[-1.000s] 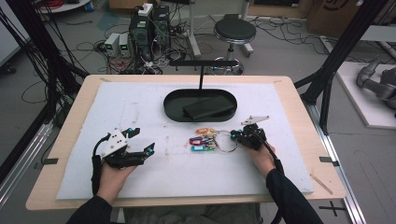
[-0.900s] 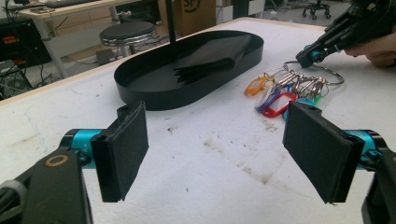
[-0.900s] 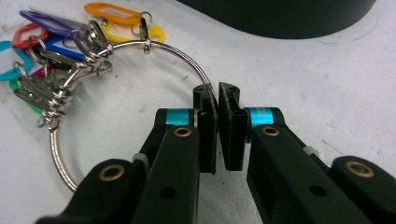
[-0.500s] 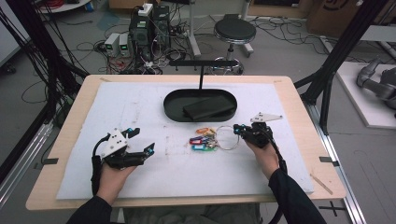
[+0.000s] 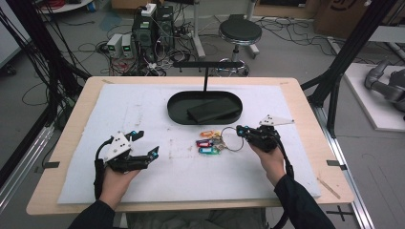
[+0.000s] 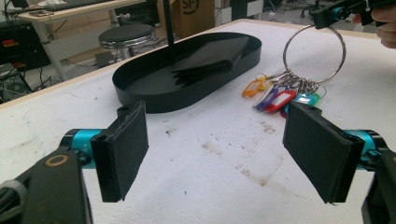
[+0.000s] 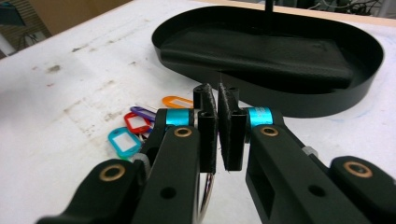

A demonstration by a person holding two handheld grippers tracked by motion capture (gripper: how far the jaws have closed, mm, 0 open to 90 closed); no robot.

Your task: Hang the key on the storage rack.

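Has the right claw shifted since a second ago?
Yes. The right claw, shut on the key ring, has drifted right and slightly toward the black tray, lifting the ring upright.

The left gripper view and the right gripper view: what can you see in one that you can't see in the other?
The left gripper view has the big metal key ring standing up, pinched at its top by the right hand-held gripper, plus the left hand-held gripper with its pads wide apart, and a round stool.

The right gripper view has the right hand-held gripper's pads squeezed together up close.

Both share the black oval tray with a flat black case inside, the colourful key tags and the white table cover.
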